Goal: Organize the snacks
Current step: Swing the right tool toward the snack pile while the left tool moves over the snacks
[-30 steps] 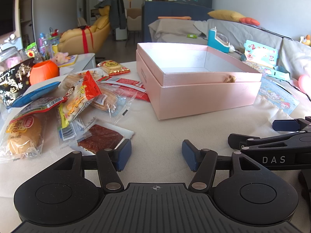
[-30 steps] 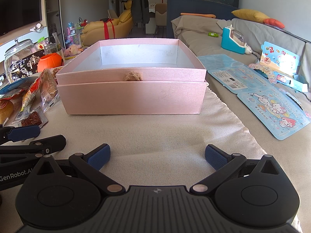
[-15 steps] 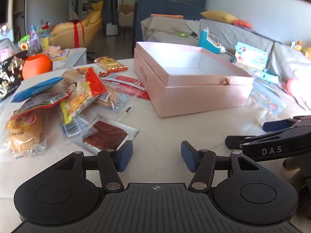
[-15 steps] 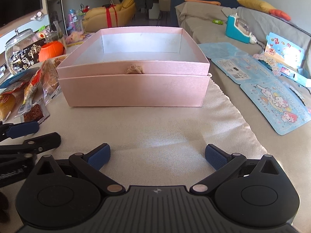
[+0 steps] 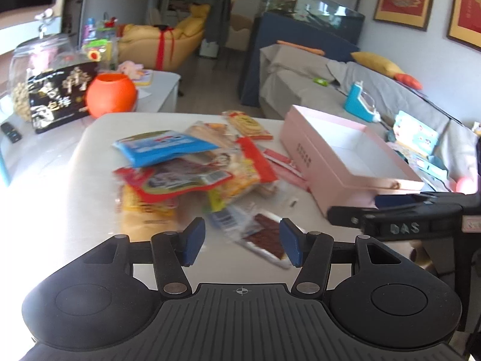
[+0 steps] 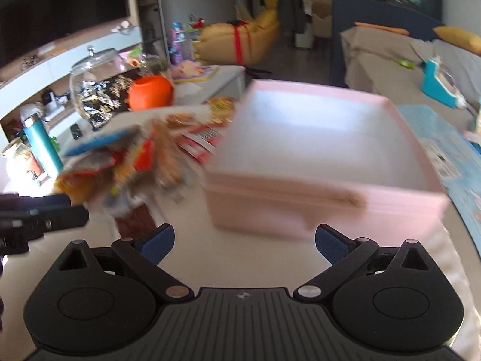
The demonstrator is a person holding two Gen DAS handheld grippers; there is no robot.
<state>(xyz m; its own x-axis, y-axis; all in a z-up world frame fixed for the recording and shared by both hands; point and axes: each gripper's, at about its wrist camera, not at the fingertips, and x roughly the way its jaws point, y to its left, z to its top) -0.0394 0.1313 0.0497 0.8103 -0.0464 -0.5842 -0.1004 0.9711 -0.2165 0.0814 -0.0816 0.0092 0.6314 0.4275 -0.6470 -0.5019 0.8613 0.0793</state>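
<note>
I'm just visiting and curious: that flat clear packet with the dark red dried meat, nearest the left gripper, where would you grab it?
Probably by its near clear edge. The dried meat packet lies flat on the table, its near end between the open fingers of the left gripper. Coming in low from the near side should let one finger slide under the thin border, clear of the snack pile behind it.

The left claw (image 5: 242, 242) hangs with its blue-padded fingers (image 5: 194, 240) spread apart, nothing between them. The right claw (image 6: 243, 242) is likewise wide open and empty, pads (image 6: 330, 245) far apart. Each claw's black fingers show at the other's side: the two sit close together, side by side.
</note>
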